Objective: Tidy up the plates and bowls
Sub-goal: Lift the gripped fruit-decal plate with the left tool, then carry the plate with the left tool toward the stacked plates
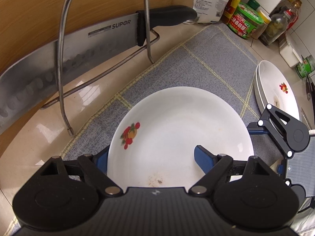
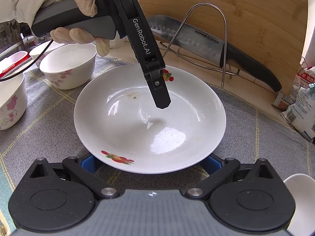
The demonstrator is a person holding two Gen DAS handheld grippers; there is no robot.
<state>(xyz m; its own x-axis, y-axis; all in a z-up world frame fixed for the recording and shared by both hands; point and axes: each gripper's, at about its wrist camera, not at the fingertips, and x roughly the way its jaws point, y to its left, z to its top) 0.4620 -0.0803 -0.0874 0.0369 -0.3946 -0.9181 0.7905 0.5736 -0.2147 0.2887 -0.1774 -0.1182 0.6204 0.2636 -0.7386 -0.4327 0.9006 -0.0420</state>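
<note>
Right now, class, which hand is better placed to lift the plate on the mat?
Left, probably. The left gripper straddles the rim of the plate: one finger over the inside, the other outside. Both fingers of the right gripper sit low outside the near edge.

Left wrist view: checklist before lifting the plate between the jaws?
1. White fruit-print plate flat on grey checked mat: ok.
2. Left gripper straddles its rim: ok.
3. Pads pressing the plate: not ok, jaws open.
4. Right gripper open at the opposite rim: ok.
5. Stack of matching white plates, top plate empty: ok.
6. Steel knife in wire rack, apart from plate: ok.
</note>
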